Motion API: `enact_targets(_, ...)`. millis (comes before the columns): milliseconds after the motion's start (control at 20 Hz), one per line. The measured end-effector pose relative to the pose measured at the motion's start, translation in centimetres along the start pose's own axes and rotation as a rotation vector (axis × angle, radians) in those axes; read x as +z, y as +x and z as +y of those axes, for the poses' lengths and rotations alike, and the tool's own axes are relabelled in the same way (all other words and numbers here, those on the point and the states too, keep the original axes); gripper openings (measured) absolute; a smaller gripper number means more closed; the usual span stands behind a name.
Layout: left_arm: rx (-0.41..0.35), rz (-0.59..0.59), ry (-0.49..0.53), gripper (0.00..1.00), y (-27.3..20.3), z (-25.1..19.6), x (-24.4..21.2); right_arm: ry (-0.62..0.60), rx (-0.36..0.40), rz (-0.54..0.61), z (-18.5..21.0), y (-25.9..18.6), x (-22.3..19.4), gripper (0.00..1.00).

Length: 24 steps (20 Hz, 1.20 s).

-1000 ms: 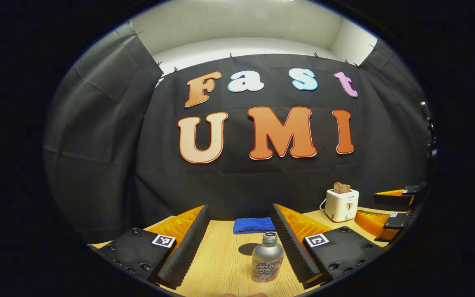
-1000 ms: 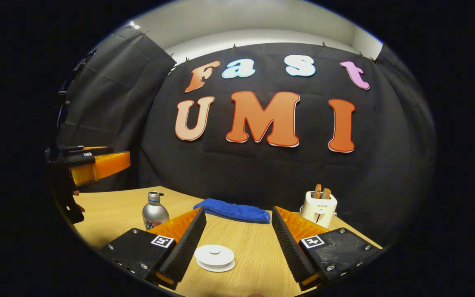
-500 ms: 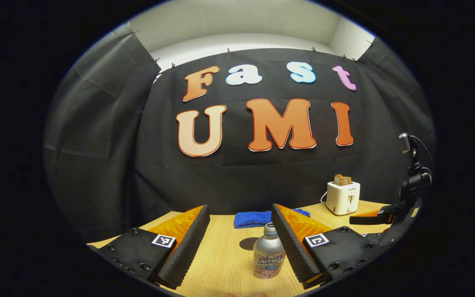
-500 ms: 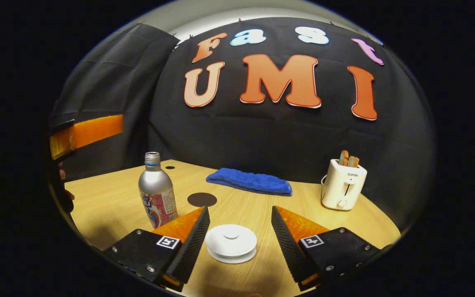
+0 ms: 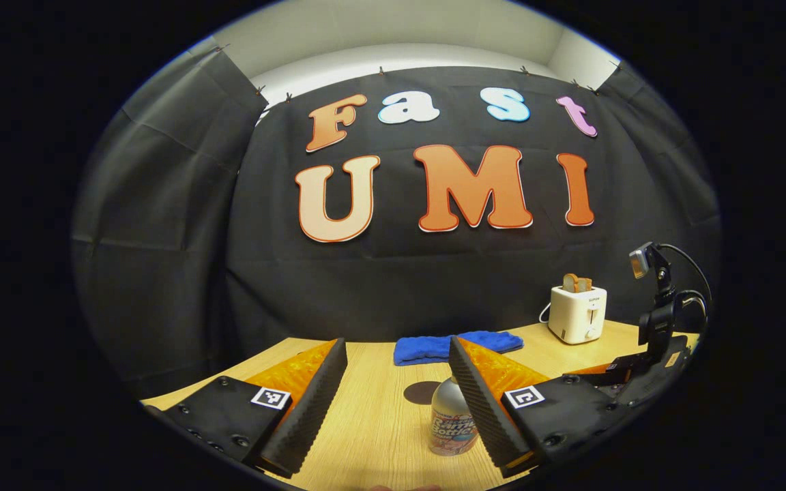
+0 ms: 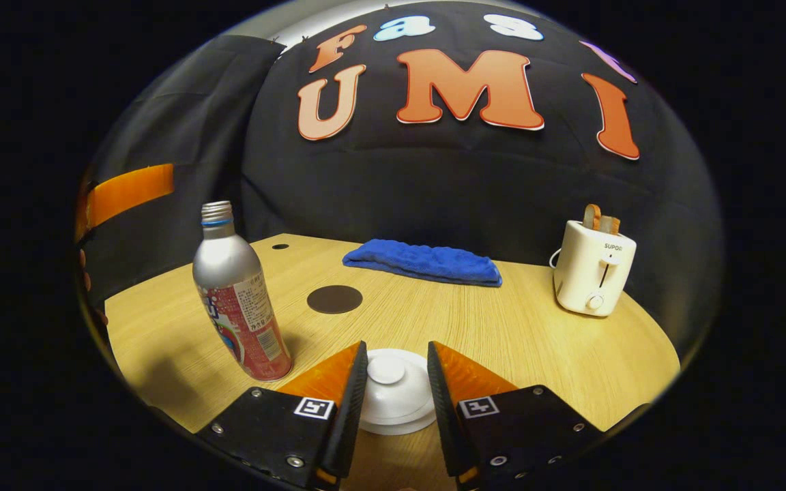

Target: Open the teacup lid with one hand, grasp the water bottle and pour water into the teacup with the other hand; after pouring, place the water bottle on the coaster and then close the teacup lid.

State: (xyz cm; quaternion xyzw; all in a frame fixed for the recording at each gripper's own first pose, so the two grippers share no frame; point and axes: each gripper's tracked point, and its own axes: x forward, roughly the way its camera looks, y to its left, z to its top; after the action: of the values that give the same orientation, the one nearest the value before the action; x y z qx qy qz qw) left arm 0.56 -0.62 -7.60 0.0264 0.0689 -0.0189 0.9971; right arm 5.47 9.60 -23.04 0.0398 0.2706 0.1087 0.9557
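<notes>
Changes since 1.0 s ago: right tool (image 6: 396,389) had come down and fwd over the round white teacup lid w/ centre knob (image 6: 393,392); its fingers had narrowed from wide apart to a slim gap flanking the knob, contact w/ knob cannot be told. Left tool (image 5: 398,395) had moved closer to the bottle, which went from mid-gap to partly behind its right-hand finger.

Item 1 – silver aluminium water bottle w/ red printed label, uncapped (image 6: 236,293): upright on the light wood-grain table (image 6: 536,341), left of the lid in the right gripper view. In the left gripper view, bottle (image 5: 449,419) stood just beside the inner face of the right-hand finger; touching or not, cannot tell.

Item 2 – left tool: fingers wide apart, nothing held.

Item 3 – dark brown round flat coaster (image 6: 334,299): bare, on table beyond the lid, betw. bottle and cloth.

Item 4 – folded blue cloth (image 6: 424,261): near back edge of table.

Item 5 – white toaster w/ bread slices in its slots (image 6: 593,269): right rear of table, well apart from the lid.
</notes>
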Motion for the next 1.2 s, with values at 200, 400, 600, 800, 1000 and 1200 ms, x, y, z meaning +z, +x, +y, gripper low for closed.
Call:
enact_targets(200, -0.011, 0.022, -0.001, 1.0, 0.5, -0.4, -0.9, -0.028, 0.021, -0.004, 0.4, 0.0, 0.1, 0.41)
enact_targets(400, -0.053, 0.059, 0.001, 1.0, 0.7, -1.7, -2.4, -0.034, 0.039, -0.01, 0.8, 0.3, -0.1, 0.28)
enact_targets(600, -0.08, 0.099, 0.003, 1.0, 0.9, -2.8, -4.4, 0.005, 0.039, -0.008, 0.6, 0.1, 0.1, 0.23)
enact_targets(800, -0.111, 0.126, -0.015, 0.98, 1.1, -3.9, -5.8, 0.014, 0.035, -0.058, -0.1, -0.9, 1.8, 0.23)
enact_targets(1000, -0.137, 0.14, -0.026, 0.98, 1.1, -4.9, -6.6, 0.024, 0.02, -0.09, -1.4, -1.9, 2.8, 0.23)
enact_targets(1200, -0.174, 0.187, -0.037, 0.98, 1.6, -6.6, -8.9, 0.028, -0.006, -0.11, -2.9, -3.0, 3.4, 0.23)
